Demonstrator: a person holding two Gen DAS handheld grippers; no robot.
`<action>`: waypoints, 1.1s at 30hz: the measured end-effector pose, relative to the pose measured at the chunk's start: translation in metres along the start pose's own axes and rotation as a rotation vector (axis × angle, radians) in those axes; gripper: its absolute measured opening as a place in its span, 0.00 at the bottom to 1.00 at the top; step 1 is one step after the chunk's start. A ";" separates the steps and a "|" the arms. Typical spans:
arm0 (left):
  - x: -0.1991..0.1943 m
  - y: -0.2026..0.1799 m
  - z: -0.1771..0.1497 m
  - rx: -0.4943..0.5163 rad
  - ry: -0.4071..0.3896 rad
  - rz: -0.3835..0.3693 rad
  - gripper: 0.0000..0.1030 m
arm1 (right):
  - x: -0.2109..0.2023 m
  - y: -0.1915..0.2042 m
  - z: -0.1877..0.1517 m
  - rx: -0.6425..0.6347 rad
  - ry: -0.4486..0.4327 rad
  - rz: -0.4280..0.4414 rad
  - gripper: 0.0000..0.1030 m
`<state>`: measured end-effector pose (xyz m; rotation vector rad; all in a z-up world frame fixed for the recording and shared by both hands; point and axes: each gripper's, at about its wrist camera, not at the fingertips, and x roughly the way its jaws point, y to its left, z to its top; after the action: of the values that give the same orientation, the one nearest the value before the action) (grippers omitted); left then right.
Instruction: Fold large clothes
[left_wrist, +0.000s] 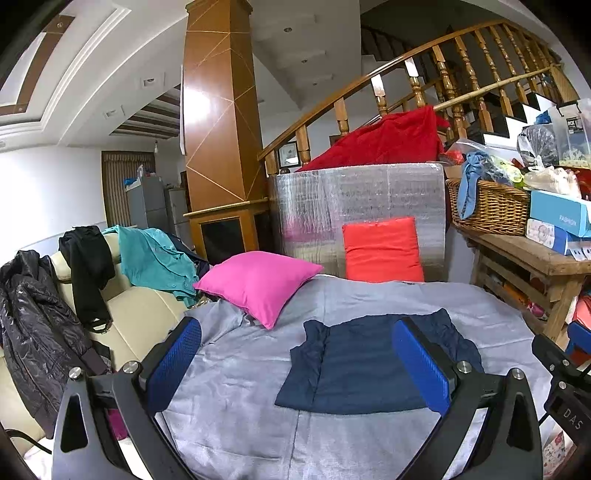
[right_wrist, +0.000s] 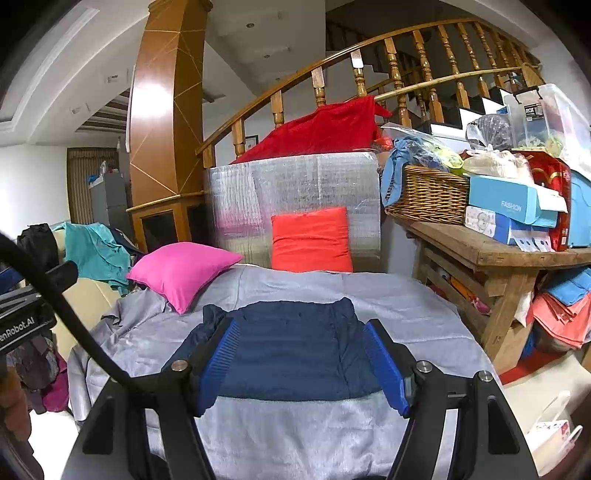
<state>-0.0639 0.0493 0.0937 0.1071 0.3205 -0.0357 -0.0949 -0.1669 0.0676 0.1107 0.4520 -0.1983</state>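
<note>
A dark navy garment (left_wrist: 364, 363) lies folded into a rough rectangle on the grey bedsheet (left_wrist: 236, 387); it also shows in the right wrist view (right_wrist: 291, 354). My left gripper (left_wrist: 297, 360) is open and empty, held above the sheet in front of the garment, touching nothing. My right gripper (right_wrist: 301, 363) is open and empty, its blue pads on either side of the garment's near part in view, held above it. The right gripper's body shows at the right edge of the left wrist view (left_wrist: 561, 373).
A pink pillow (left_wrist: 258, 282) and an orange cushion (left_wrist: 382, 249) sit at the bed's far end against a silver foil panel (left_wrist: 354, 203). Clothes hang over a cream sofa (left_wrist: 147, 314) at left. A cluttered wooden table (right_wrist: 491, 254) stands at right.
</note>
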 end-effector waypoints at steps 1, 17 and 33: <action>-0.001 0.000 0.000 -0.002 -0.002 -0.001 1.00 | -0.001 0.000 0.001 0.002 -0.001 0.001 0.71; -0.015 0.004 0.005 -0.007 -0.028 -0.010 1.00 | -0.008 0.001 0.007 -0.006 -0.020 0.007 0.71; -0.027 0.005 0.012 -0.006 -0.047 -0.009 1.00 | -0.023 0.004 0.015 -0.006 -0.049 0.007 0.72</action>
<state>-0.0858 0.0537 0.1141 0.0987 0.2738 -0.0465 -0.1079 -0.1619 0.0917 0.1016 0.4034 -0.1925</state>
